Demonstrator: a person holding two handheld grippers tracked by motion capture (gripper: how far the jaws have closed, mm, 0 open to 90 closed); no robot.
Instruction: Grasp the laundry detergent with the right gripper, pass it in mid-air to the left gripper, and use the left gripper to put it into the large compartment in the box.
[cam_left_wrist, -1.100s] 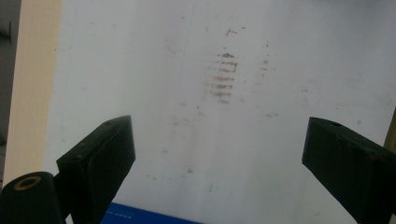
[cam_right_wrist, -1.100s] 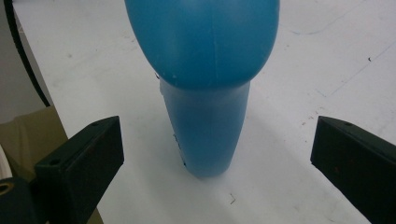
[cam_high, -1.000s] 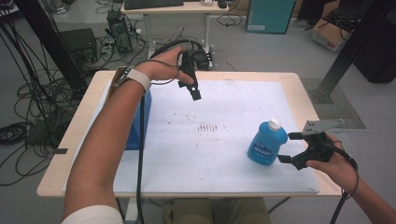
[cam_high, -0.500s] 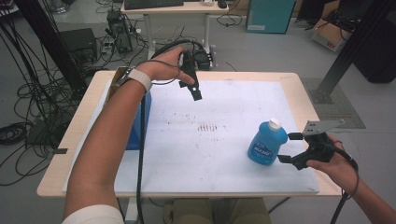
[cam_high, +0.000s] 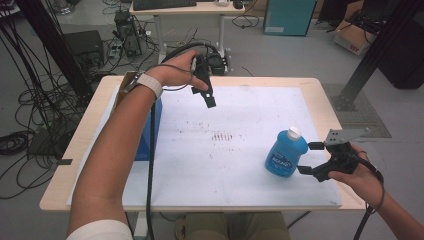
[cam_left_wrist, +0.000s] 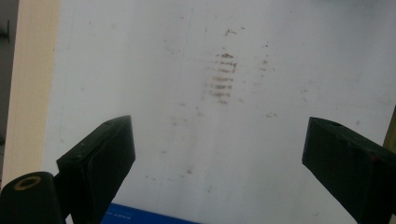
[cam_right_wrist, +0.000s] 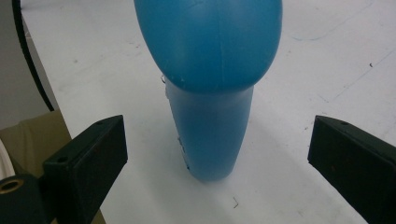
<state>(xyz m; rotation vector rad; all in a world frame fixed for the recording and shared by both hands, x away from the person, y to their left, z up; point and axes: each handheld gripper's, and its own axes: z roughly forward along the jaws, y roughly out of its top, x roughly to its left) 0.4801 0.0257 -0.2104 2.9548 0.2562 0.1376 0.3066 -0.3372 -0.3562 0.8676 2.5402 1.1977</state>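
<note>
blue bottle waits between wide jaws

blue plastic bottle (cam_high: 286, 153) stands upright at the lower right of the high view, on the white sheet (cam_high: 240, 125) that covers the table (cam_high: 320, 90). the right gripper (cam_high: 309, 157) sits just beside it, jaws spread wide with nothing held. in the right gripper view the bottle (cam_right_wrist: 210, 84) rises between the two jaws, apart from both. to do the grasp well, i judge it best to slide forward until the pads flank the narrower lower body, keep level, then close evenly so the bottle does not tip. it is translucent blue with a white cap and a printed label, and bulges above a slimmer base. the left gripper (cam_high: 208, 98) hangs at upper centre, jaws wide and empty, above brown smudges (cam_left_wrist: 223, 77).
</note>
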